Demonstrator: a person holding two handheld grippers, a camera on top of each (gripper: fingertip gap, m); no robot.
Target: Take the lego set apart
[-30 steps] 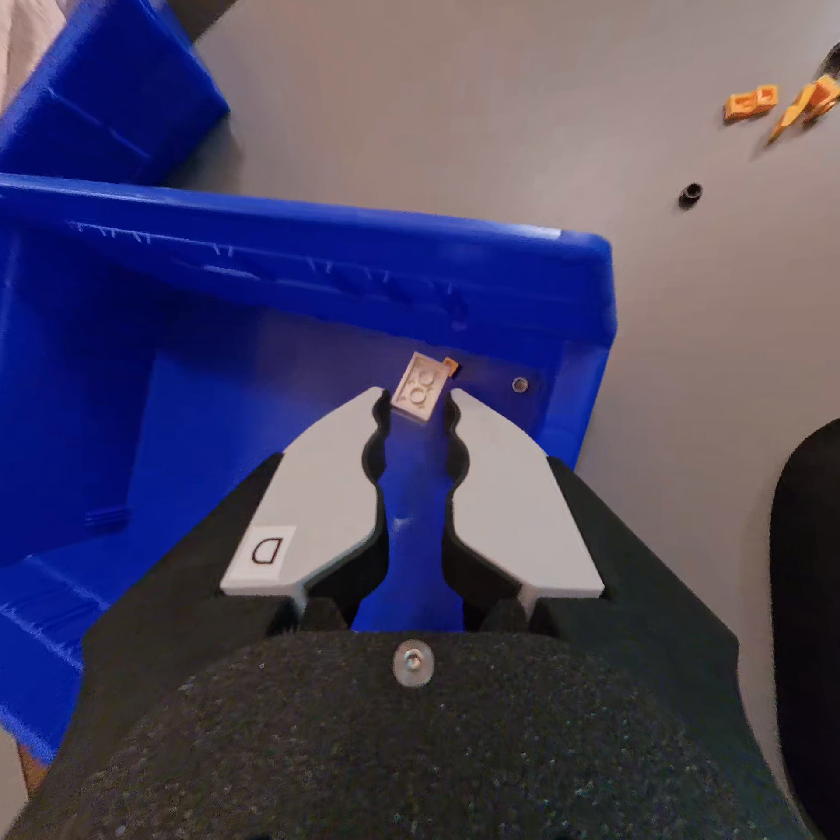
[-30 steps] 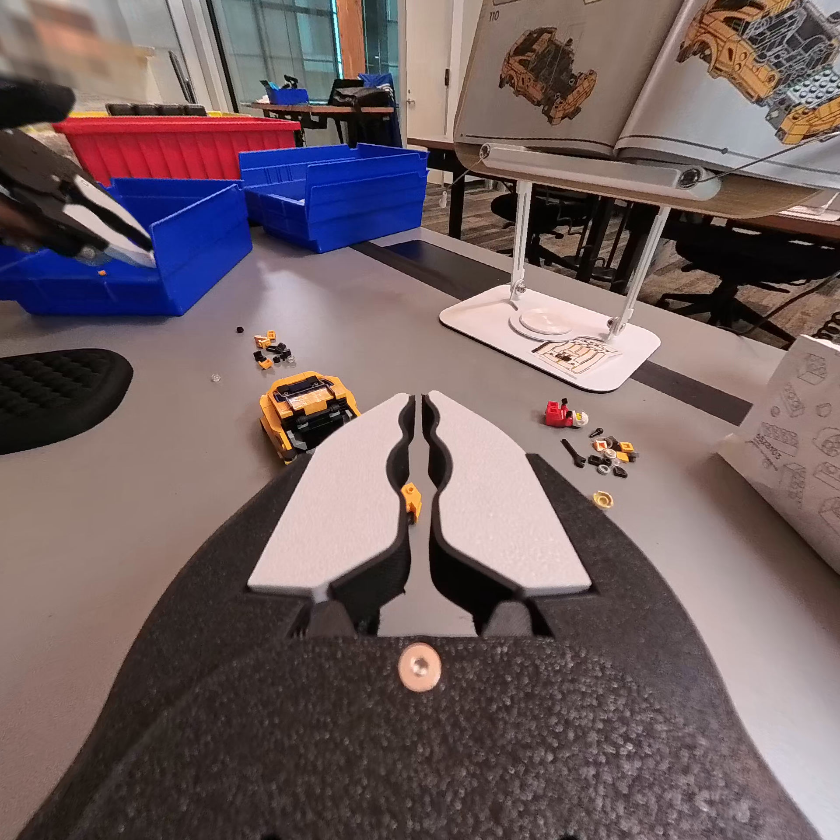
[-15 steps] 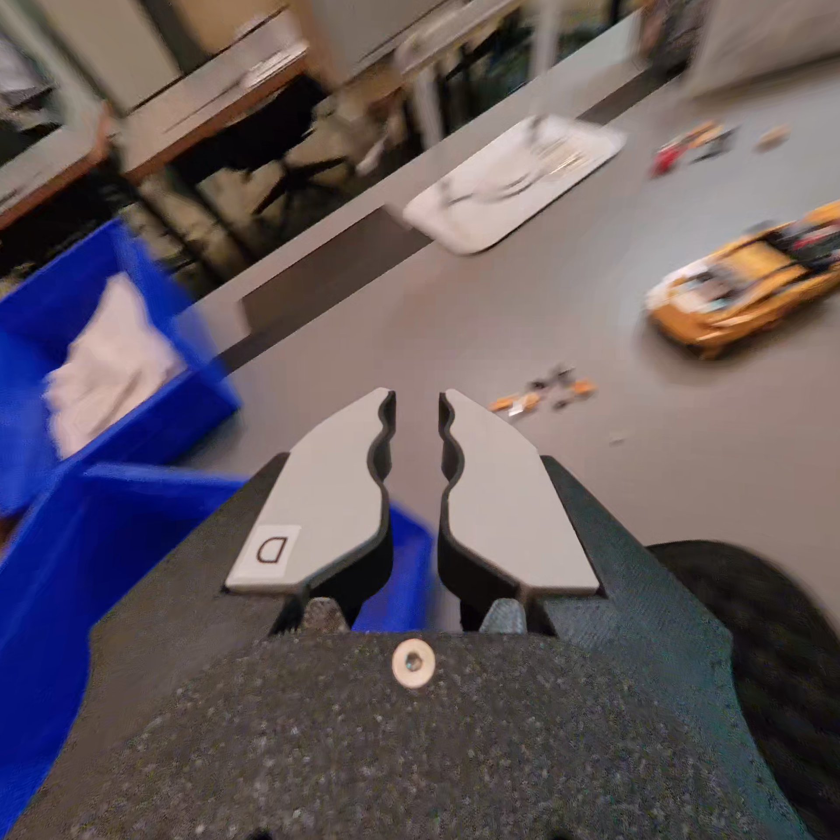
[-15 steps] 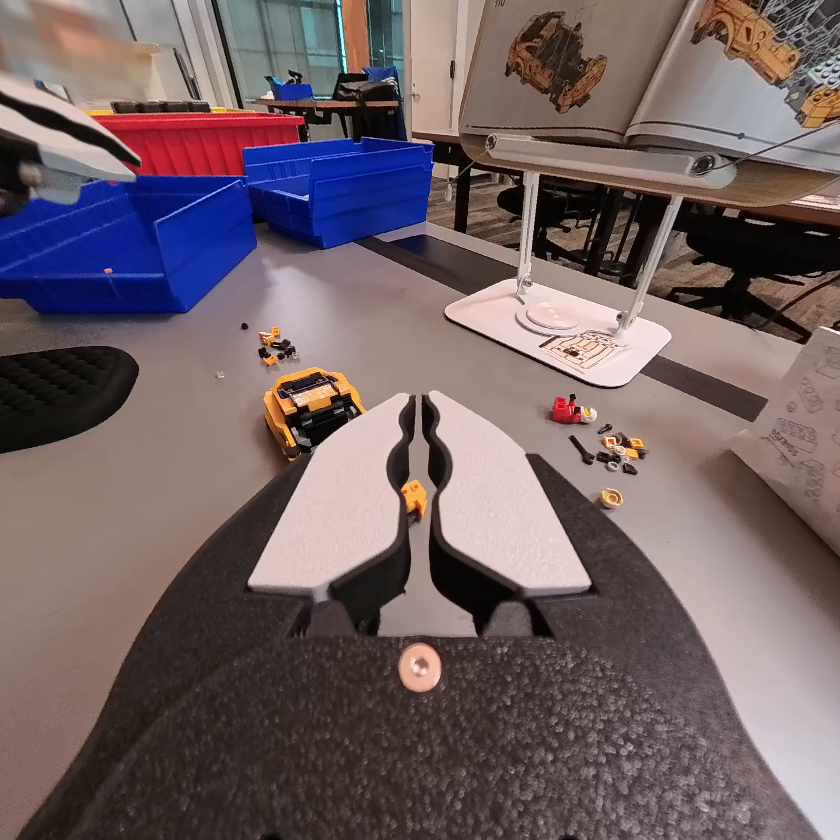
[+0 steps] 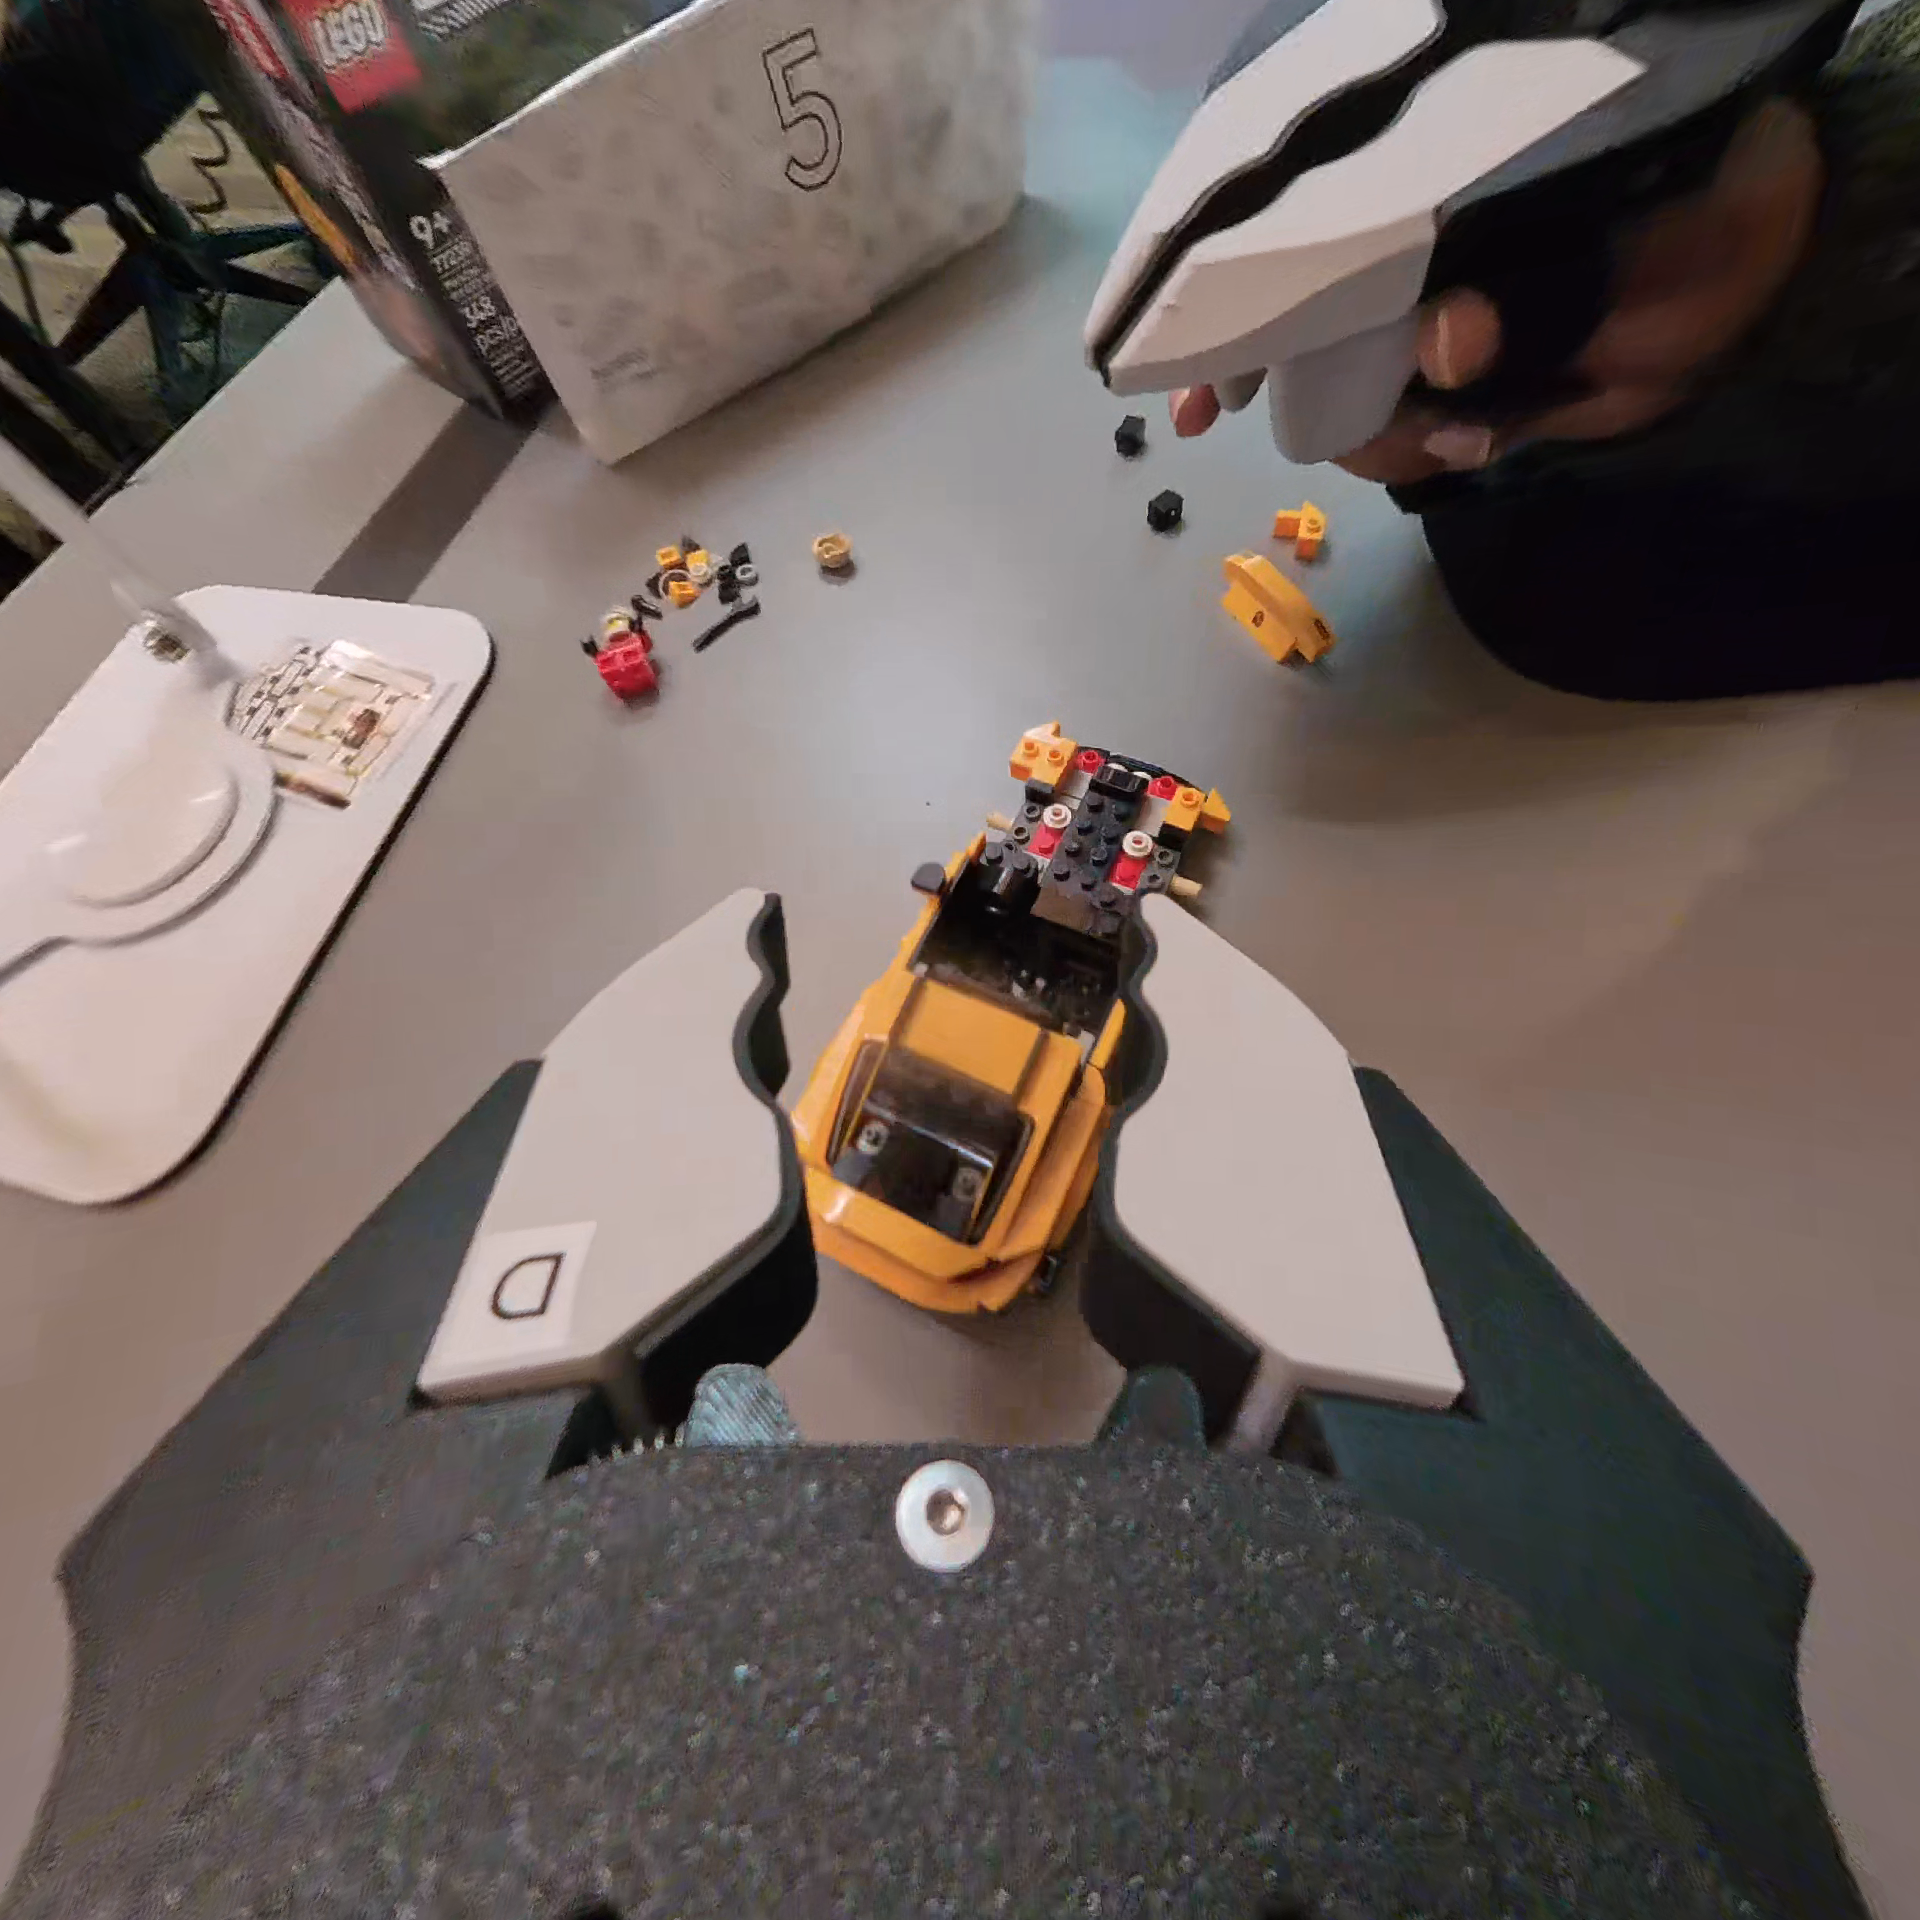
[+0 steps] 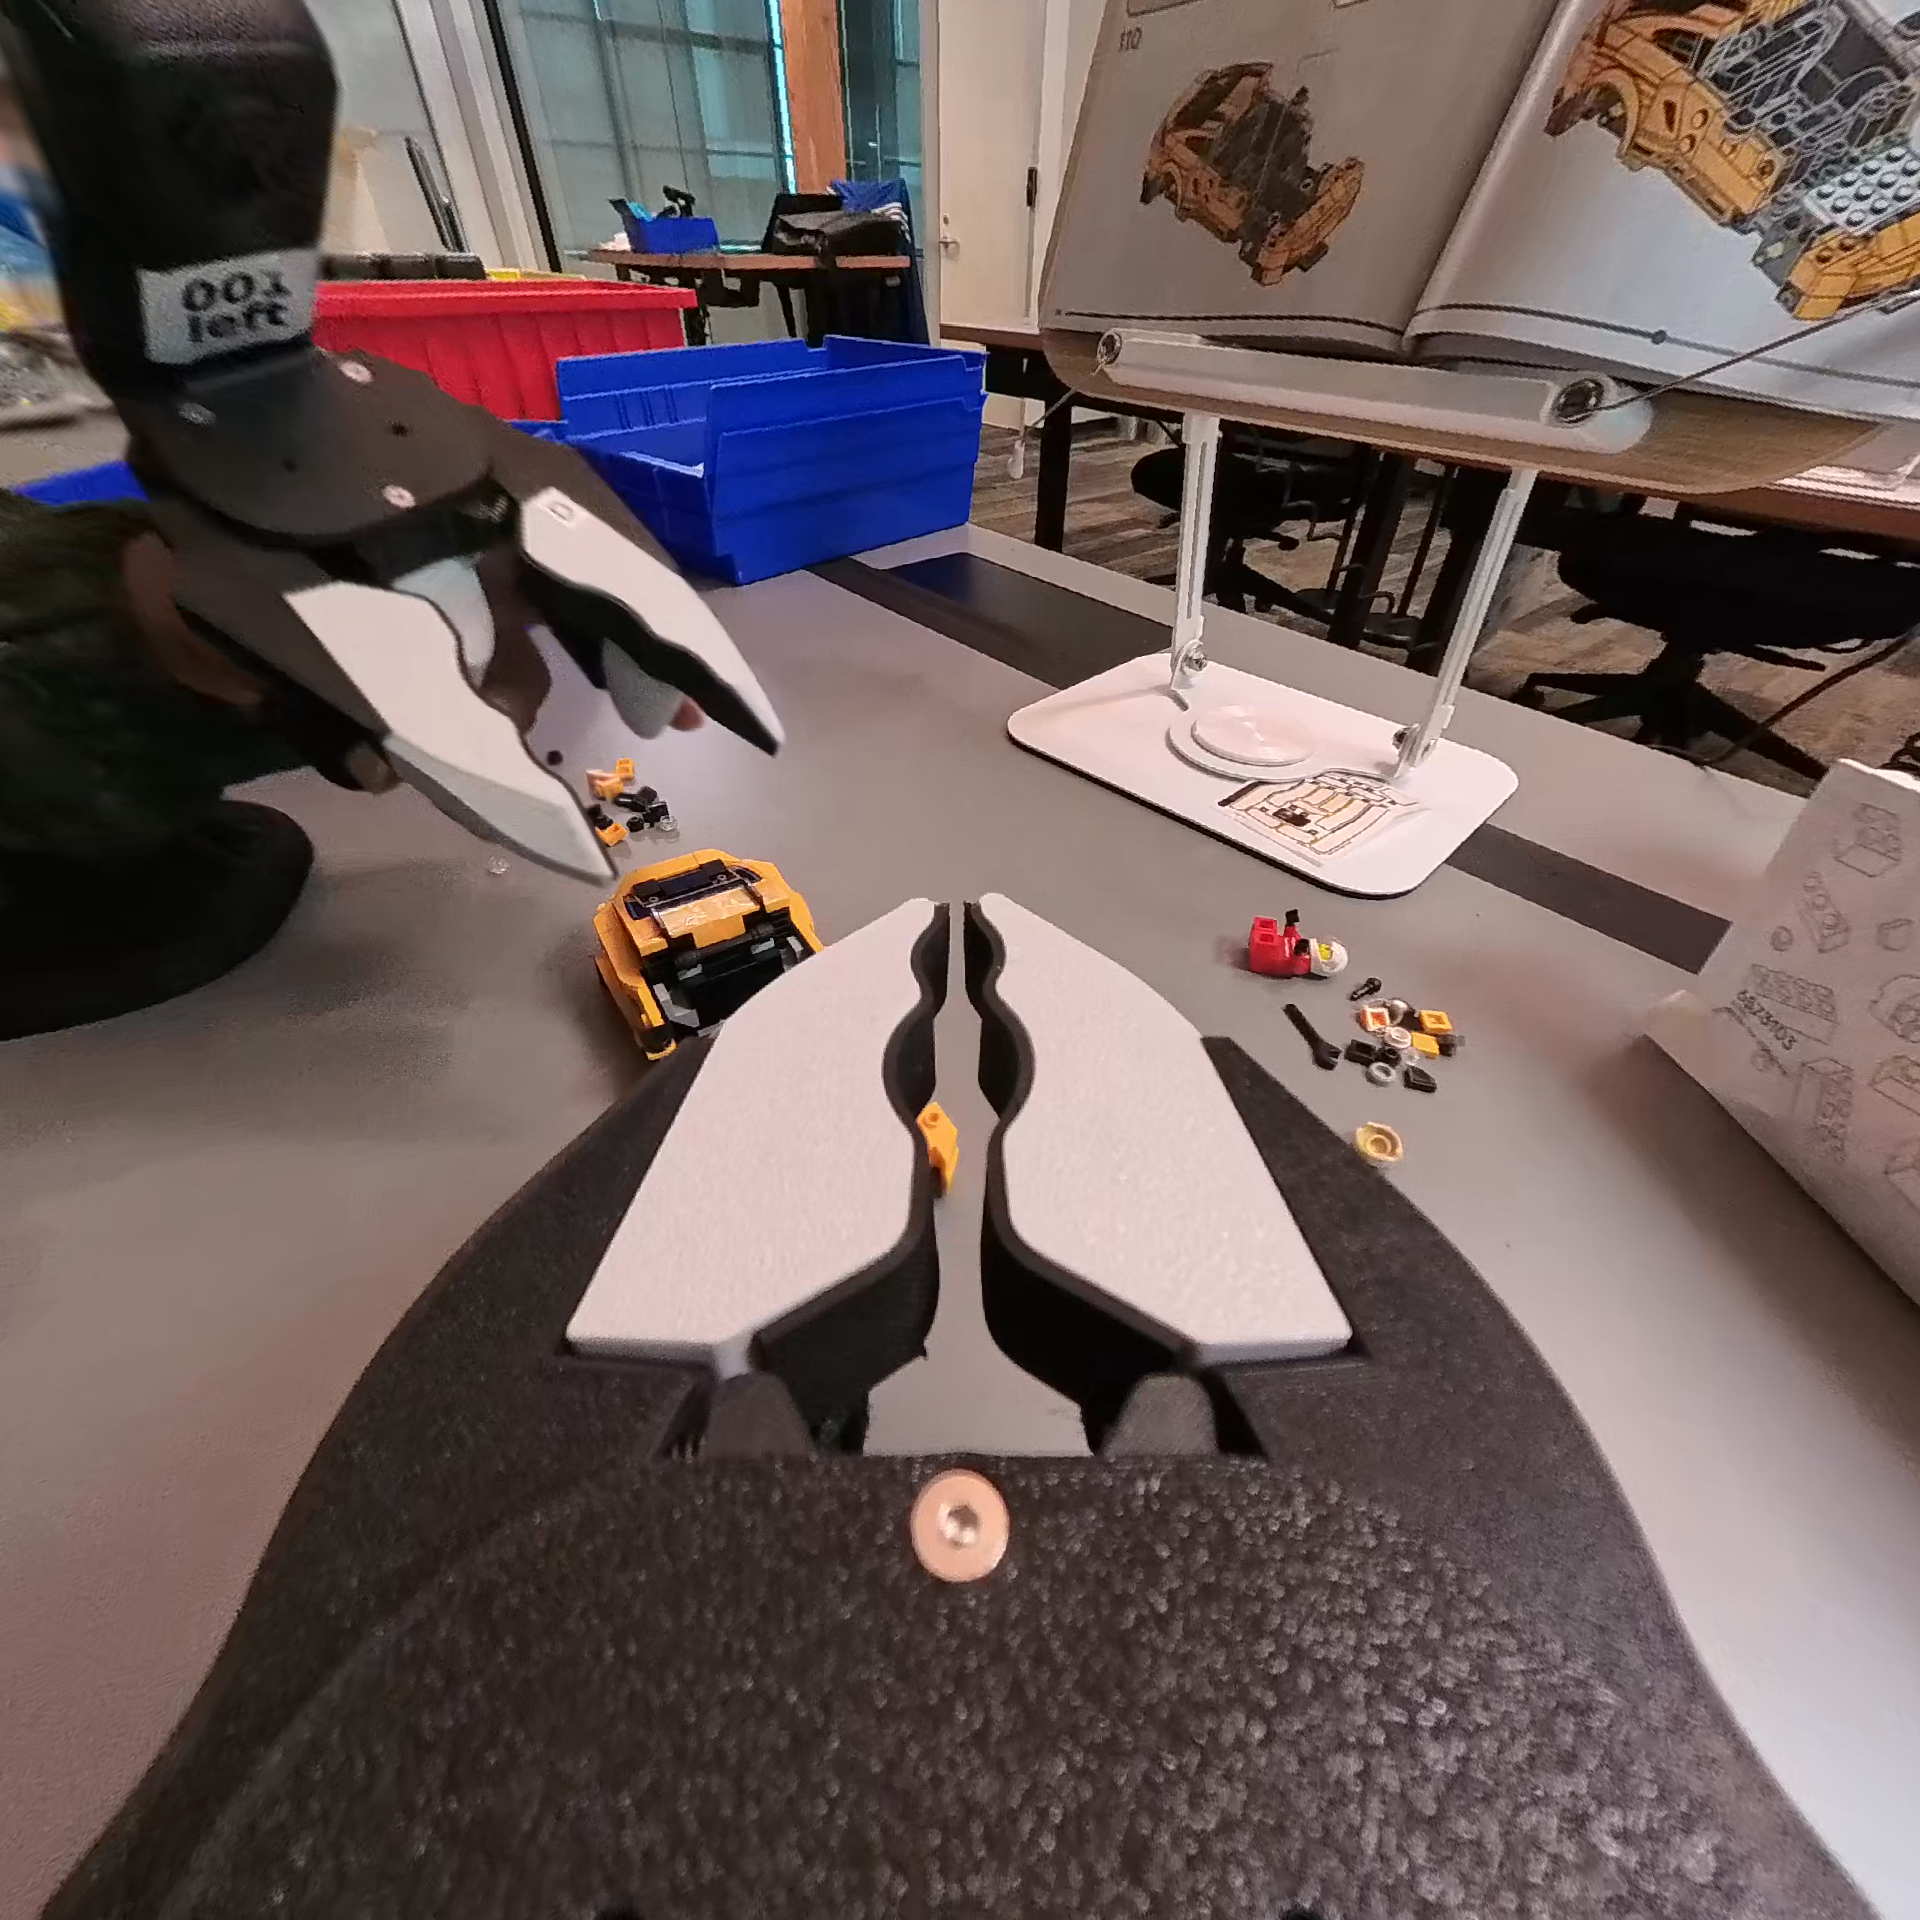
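Observation:
A yellow lego car (image 5: 966,1091) stands on the grey table with its rear part stripped down to black and red bricks. My left gripper (image 5: 951,925) is open wide, its fingers on either side of the car and not closed on it. In the right wrist view the left gripper (image 6: 681,800) hovers just over the far end of the car (image 6: 707,935). My right gripper (image 6: 956,914) is shut, held low over the table near the car. A small orange piece (image 6: 938,1132) shows in the gap between its fingers; I cannot tell whether it is held. The right gripper (image 5: 1117,348) also shows at the top right of the left wrist view.
Loose bits lie around: an orange part (image 5: 1276,608), a small pile (image 5: 696,592) with a red piece (image 5: 623,665), another pile (image 6: 623,800). A white book stand (image 6: 1268,769) holds an open booklet. Blue bins (image 6: 769,447), a paper bag (image 5: 727,208) and a black pad (image 5: 1662,582) border the area. The gap from one gripper's tips to the other's is roughly 11 cm.
My left gripper left the blue bin, where a tan plate lay below it, swung over to the car and opened wider. My right gripper has hardly moved and stays shut.

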